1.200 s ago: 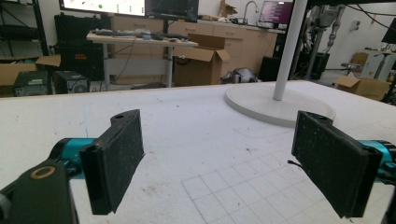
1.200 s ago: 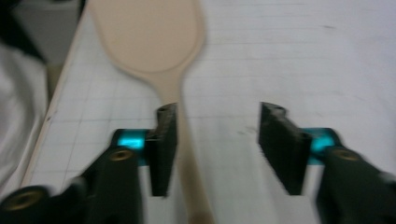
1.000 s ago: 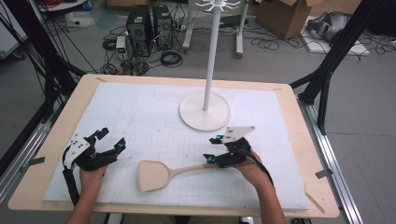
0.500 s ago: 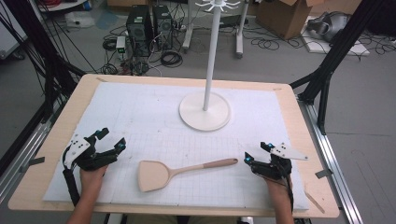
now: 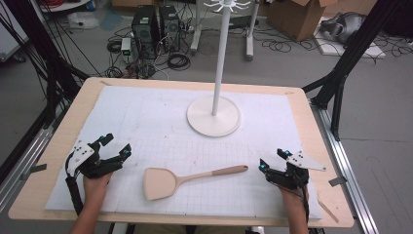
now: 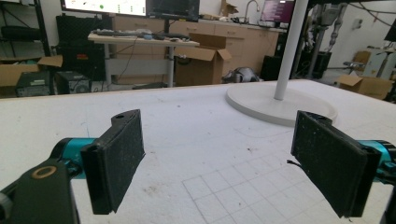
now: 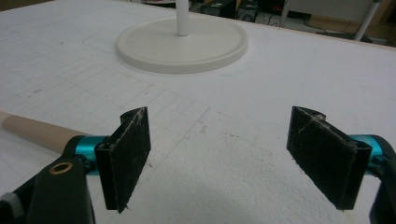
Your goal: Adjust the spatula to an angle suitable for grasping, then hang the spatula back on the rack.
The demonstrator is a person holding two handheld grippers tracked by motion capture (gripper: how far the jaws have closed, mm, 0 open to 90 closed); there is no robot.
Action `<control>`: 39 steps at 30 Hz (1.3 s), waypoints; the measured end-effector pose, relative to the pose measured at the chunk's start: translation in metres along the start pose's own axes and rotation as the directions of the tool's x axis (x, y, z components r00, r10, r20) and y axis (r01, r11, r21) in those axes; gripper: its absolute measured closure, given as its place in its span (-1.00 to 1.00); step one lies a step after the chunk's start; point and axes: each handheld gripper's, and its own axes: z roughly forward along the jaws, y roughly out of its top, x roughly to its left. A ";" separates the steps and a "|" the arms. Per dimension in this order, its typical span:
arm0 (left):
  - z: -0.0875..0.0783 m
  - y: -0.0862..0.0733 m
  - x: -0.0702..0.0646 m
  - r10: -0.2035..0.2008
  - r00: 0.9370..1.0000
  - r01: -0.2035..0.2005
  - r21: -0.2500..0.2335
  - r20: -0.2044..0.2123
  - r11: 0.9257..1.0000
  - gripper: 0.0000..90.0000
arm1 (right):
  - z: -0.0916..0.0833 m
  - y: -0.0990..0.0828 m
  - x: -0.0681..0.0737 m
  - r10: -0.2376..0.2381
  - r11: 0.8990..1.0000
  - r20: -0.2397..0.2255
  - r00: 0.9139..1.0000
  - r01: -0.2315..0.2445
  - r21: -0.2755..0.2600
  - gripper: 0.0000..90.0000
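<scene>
A wooden spatula (image 5: 182, 178) lies flat on the white mat, blade to the left and handle end to the right; that handle end (image 7: 32, 132) shows at the left of the right gripper view. My right gripper (image 5: 273, 161) rests at the mat's front right, just right of the handle end and apart from it. Its jaws have just been opening and stand open with nothing between them (image 7: 219, 158). At the front left, my left gripper (image 5: 117, 145) is open and empty (image 6: 219, 163), well left of the blade.
A white stand with a round base (image 5: 214, 115) and a tall pole (image 5: 221, 53) rises at the mat's far centre; its base also lies ahead in both gripper views (image 6: 280, 103) (image 7: 182, 44). The wooden table edge (image 5: 336, 195) frames the mat.
My right gripper has let go of the spatula handle and moved right, away from it, to the mat's front right. The spatula stays on the mat. The left gripper has not moved.
</scene>
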 end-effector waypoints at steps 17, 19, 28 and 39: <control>0.033 0.049 -0.038 0.027 0.946 -0.072 0.127 0.323 0.989 -0.65 | 0.002 0.001 -0.006 0.000 0.999 0.010 1.000 0.000 0.043 -0.56; 0.039 0.051 -0.045 0.033 0.931 -0.098 0.162 0.364 0.982 -0.64 | 0.003 0.001 -0.005 -0.003 0.999 0.003 1.000 0.002 0.053 -0.56; 0.063 0.055 -0.087 0.033 0.825 -0.223 0.271 0.565 0.936 -0.46 | 0.003 0.004 0.000 -0.033 0.998 -0.013 0.999 0.033 0.061 -0.56; 0.092 0.046 -0.125 0.012 0.746 -0.361 0.389 0.666 0.848 -0.43 | 0.003 0.007 0.003 -0.046 0.998 -0.023 0.999 0.047 0.052 -0.56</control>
